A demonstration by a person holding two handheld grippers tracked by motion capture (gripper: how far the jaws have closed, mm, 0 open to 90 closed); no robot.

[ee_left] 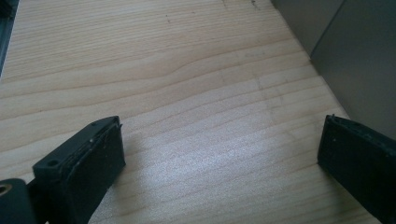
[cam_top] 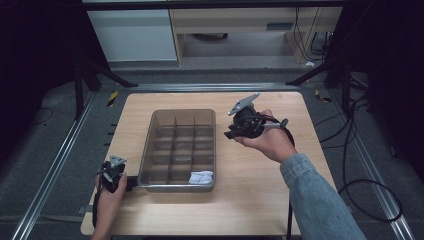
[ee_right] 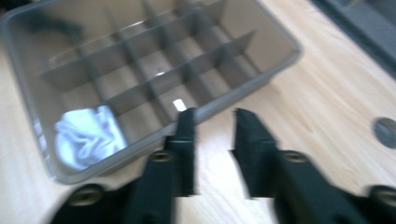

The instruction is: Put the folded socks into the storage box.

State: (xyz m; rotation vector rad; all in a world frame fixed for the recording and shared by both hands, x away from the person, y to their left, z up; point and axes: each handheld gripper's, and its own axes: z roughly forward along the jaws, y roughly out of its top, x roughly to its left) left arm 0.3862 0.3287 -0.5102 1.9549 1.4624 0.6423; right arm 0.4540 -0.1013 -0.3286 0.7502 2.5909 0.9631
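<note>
- Two grippers are under my control at this bench, and I go across from left to right.
- At the near left corner I have the left gripper held low in my left hand, just beside the near left corner of the grey divided tray; from the high view I cannot tell whether it touches the tray.
- In the left gripper view its jaws are spread wide with nothing between them, only bare wood, and the tray's grey wall stands at the far right.
- The tray sits in the middle of the bench, a little left of centre, its long side running near to far, split by thin walls into a grid of small compartments.
- One white crumpled cloth lies in the near right corner compartment; I see nothing in the other compartments.
- To the right of the tray I hold the right gripper in my right hand, raised above the bench beside the tray's right wall, pointing left toward it, with a denim sleeve coming in from the near right.
- In the right gripper view its jaws are parted by a narrow gap and hold nothing; the picture is blurred.
- That same view looks across the tray's rim, with the white cloth at its left.
</note>
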